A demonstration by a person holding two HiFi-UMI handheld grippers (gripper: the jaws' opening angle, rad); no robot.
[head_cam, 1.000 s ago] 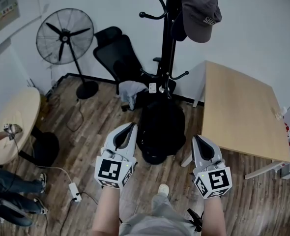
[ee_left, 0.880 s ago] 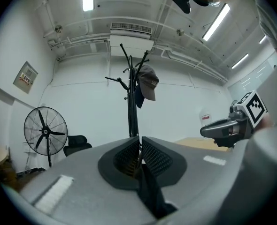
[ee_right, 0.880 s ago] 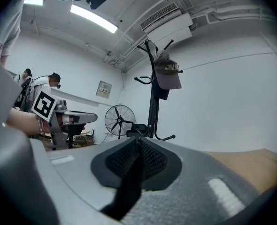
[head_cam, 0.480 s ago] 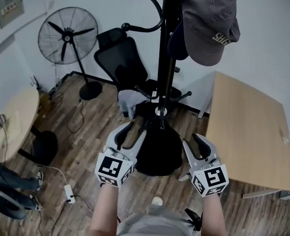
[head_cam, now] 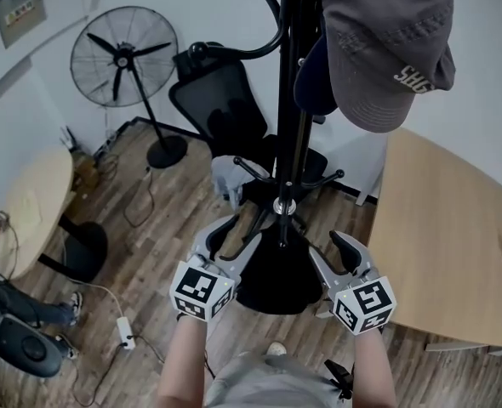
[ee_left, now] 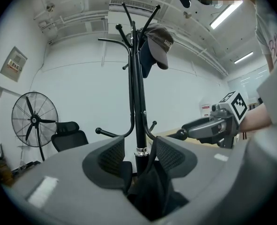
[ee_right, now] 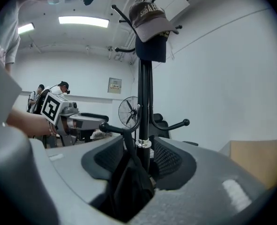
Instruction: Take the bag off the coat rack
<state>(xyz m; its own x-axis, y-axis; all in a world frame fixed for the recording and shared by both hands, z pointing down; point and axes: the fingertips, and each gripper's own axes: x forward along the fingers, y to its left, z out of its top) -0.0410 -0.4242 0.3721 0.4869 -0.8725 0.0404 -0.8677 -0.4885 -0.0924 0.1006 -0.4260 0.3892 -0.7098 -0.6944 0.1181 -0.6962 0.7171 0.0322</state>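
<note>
A black bag (head_cam: 278,272) hangs low on the black coat rack (head_cam: 292,117), under its lower hooks. My left gripper (head_cam: 236,230) is at the bag's left side and my right gripper (head_cam: 329,249) at its right side. In the left gripper view the left gripper (ee_left: 139,146) has its jaws opening, with the bag's dark fabric (ee_left: 152,191) low between them and the pads not pressing on it. In the right gripper view the right gripper (ee_right: 137,149) is also opening, with the bag (ee_right: 129,186) and its strap between the jaws. A grey cap (head_cam: 391,49) hangs at the rack's top.
A standing fan (head_cam: 123,58) and a black office chair (head_cam: 221,92) stand behind the rack. A wooden table (head_cam: 442,236) is close on the right, a round table (head_cam: 30,211) on the left. A power strip (head_cam: 125,337) and cable lie on the floor. A seated person's legs (head_cam: 13,330) are at lower left.
I have moved closer to the rack. Both grippers went forward to either side of the bag, and their jaws went from shut to spread apart.
</note>
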